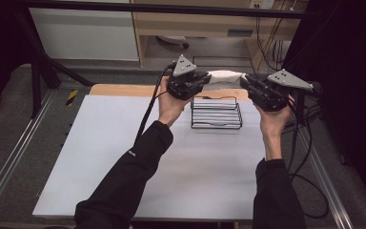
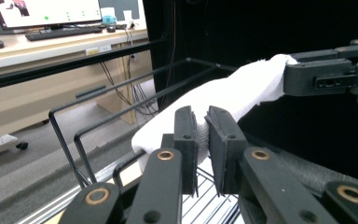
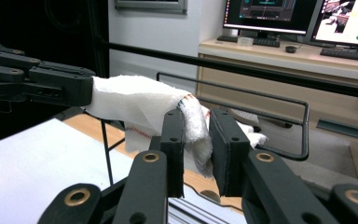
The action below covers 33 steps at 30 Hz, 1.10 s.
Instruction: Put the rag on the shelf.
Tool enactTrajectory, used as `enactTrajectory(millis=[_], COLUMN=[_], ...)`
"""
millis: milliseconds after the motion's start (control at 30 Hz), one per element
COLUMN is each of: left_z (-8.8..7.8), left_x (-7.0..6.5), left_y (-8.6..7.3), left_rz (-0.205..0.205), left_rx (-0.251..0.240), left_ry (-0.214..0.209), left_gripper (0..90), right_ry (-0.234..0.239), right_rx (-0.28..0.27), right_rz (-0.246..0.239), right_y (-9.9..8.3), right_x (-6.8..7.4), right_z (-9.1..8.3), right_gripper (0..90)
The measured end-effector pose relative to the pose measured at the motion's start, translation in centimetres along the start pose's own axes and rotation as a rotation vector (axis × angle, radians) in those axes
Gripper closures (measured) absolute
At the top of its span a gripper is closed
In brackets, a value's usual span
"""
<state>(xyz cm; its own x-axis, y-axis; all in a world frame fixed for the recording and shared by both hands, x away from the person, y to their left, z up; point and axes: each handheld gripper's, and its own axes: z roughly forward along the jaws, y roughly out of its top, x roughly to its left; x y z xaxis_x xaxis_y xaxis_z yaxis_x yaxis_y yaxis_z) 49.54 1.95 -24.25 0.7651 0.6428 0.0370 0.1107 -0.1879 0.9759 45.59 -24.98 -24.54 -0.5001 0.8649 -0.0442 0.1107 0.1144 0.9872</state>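
While both grippers pinch the white cloth stretched between them above the wire basket, lowering it in seems next.

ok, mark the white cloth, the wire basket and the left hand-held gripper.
white cloth (image 1: 225,76), high view, its middle span.
wire basket (image 1: 216,127), high view, near rim.
left hand-held gripper (image 2: 203,135), left gripper view, between its fingertips.

Two black grippers: left gripper, right gripper, each topped by a grey three-cornered plate with small dark holes. Brass-ringed pivots behind flat black jaws. Black cables trail rearward. Long black sleeves; small pale mark on left sleeve.
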Motion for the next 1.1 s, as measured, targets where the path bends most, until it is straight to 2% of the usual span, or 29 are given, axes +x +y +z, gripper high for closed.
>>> enactTrajectory(millis=[367,433,500,600,800,933,1100], left_z=[0.0,0.1,0.1,0.2,0.1,0.1,0.3], left_x=[-0.2,-0.3,-0.3,-0.4,-0.4,-0.4,-0.5], left_y=[-0.7,-0.8,-0.9,-1.0,-1.4,-1.8,-2.2], left_rz=[0.004,0.004,0.005,0.005,-0.006,-0.025,-0.023], left_rx=[0.033,0.039,0.04,0.046,0.068,0.114,0.139], left_ry=[-0.003,-0.004,-0.005,-0.004,-0.027,-0.043,-0.022], left_gripper=[81.6,81.6,81.4,81.1,75.4,72.6,78.6], right_ry=[0.02,0.028,0.032,0.027,0.017,0.016,0.022], right_rx=[0.016,0.018,0.039,0.06,0.085,0.094,0.112], right_rz=[0.004,0.006,0.003,0.01,0.01,0.012,0.022], right_y=[-0.3,-0.3,-0.3,-0.6,-1.4,-1.8,-2.4], right_x=[0.3,0.4,0.4,0.3,0.3,0.3,0.3], right_z=[-0.6,-0.7,-0.8,-0.6,-0.1,0.2,0.7], right_gripper=[71.9,75.3,82.7,85.3,85.8,85.6,84.1])
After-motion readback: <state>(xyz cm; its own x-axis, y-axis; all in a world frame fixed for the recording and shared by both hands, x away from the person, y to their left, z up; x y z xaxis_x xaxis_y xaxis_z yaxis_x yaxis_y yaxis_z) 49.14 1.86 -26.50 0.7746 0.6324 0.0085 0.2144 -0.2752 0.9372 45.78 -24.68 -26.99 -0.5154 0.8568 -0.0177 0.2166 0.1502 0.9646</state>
